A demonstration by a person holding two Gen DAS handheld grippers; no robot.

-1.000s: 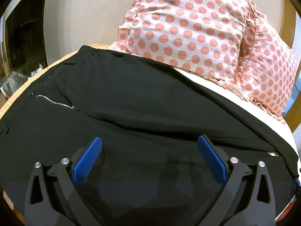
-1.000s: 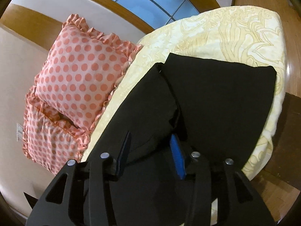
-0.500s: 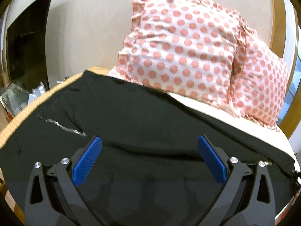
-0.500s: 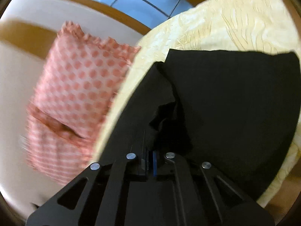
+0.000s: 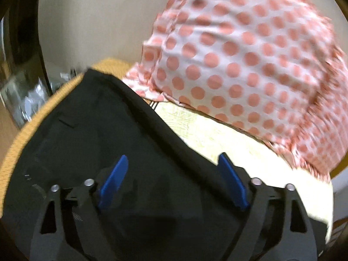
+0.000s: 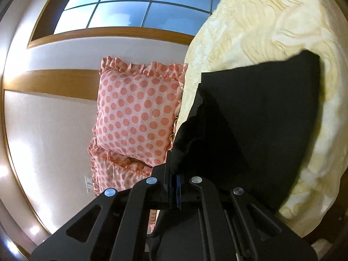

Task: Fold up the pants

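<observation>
Over on the left, the left hand-held gripper (image 5: 173, 182) hangs above the black pants (image 5: 104, 143) with its blue pads spread wide, gripping nothing. A moment ago it looked across the whole dark cloth with the zip in view; now it has swung toward the waistband corner near the bed's orange-trimmed edge (image 5: 19, 139), and pale bedspread (image 5: 208, 134) shows between the cloth and the polka-dot pillow (image 5: 250, 65) (this view is smeared with motion, so finer detail is lost). On the right, the change is plainer: the right hand-held gripper (image 6: 174, 187), which stood apart over the leg fabric a second ago, is now pressed together on a bunched edge of the pants (image 6: 261, 119) and has raised it, so the cloth climbs from the cream bedspread (image 6: 271, 21) to the pads. The rest of the pants lies flat on the bed. To my eye the fold is starting, the right side ready to carry its leg end across.
</observation>
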